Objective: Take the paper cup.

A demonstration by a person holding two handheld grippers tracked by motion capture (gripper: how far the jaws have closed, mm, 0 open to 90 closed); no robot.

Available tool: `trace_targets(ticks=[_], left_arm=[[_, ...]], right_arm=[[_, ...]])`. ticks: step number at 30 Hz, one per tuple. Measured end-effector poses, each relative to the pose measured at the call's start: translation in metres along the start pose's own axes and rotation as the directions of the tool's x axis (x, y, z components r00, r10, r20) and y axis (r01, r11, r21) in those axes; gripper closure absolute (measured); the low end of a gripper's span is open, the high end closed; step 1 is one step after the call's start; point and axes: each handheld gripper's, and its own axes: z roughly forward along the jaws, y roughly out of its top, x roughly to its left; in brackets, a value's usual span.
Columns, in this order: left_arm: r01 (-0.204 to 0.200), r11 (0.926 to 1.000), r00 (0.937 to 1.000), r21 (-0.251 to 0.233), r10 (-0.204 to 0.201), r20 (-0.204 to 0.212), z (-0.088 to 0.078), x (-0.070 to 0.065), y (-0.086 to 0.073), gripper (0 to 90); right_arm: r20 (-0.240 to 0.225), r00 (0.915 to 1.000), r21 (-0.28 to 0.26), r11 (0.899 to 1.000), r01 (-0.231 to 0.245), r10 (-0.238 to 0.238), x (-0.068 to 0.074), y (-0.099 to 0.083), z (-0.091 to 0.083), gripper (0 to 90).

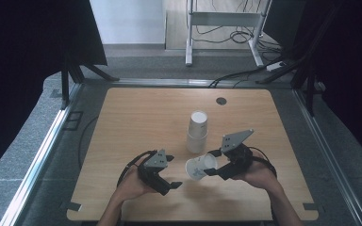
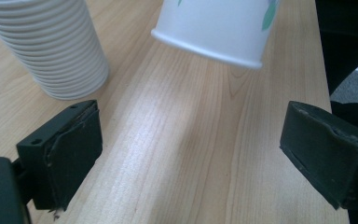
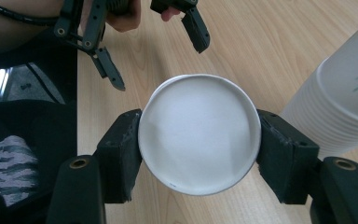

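A single white paper cup (image 1: 198, 168) with a green leaf print lies on its side in the air, mouth toward the left, and my right gripper (image 1: 210, 163) is shut on its base end. In the right gripper view the cup's round bottom (image 3: 199, 133) sits squeezed between both pads (image 3: 121, 149). My left gripper (image 1: 173, 172) stands open just left of the cup's mouth with nothing between its jaws. The left gripper view shows its wide gap (image 2: 200, 154) over bare wood, with the cup's rim (image 2: 214, 28) just ahead. A tall stack of upside-down cups (image 1: 197, 132) stands behind.
The wooden table (image 1: 136, 117) has a small black round cap (image 1: 221, 100) near its far edge. The cup stack (image 3: 340, 107) stands close to my right gripper's right side. Black curtains flank the table, and a metal desk frame (image 1: 226, 21) with cables stands beyond.
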Motion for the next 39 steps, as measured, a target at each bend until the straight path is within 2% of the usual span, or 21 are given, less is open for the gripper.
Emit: trace_targets(ticks=[6, 8, 15, 21, 31, 39], left_arm=[[-0.025, 0.9995, 0.9997, 0.017, 0.025, 0.002, 0.004, -0.004, -0.001, 5.9], [-0.032, 0.9993, 0.9995, 0.019, 0.032, 0.001, 0.004, -0.005, -0.001, 6.0], [-0.053, 0.9985, 0.9985, 0.012, 0.052, 0.016, 0.006, -0.01, -0.001, 6.3], [-0.07, 0.9975, 0.9969, 0.005, 0.07, 0.036, 0.01, -0.016, 0.002, 6.4], [-0.081, 0.9966, 0.995, 0.018, 0.08, 0.06, 0.02, -0.018, 0.0, 7.4], [-0.091, 0.9955, 0.9931, 0.025, 0.089, 0.076, 0.026, -0.019, -0.002, 9.3]], right_arm=[[-0.011, 0.9998, -0.031, 0.999, -0.016, 0.016, 0.002, -0.014, 0.009, 36.1], [-0.01, 0.9999, -0.021, 1.0, -0.01, 0.01, 0.002, -0.016, 0.012, 36.2], [-0.021, 0.9998, -0.053, 0.999, -0.002, 0.001, 0.006, -0.022, 0.017, 36.2], [-0.032, 0.9994, -0.102, 0.995, -0.011, 0.008, 0.009, -0.024, 0.018, 36.3], [-0.079, 0.9967, -0.109, 0.994, 0.006, -0.015, 0.015, -0.024, 0.032, 36.3], [-0.099, 0.995, -0.128, 0.992, 0.002, -0.015, 0.017, -0.024, 0.034, 36.4]])
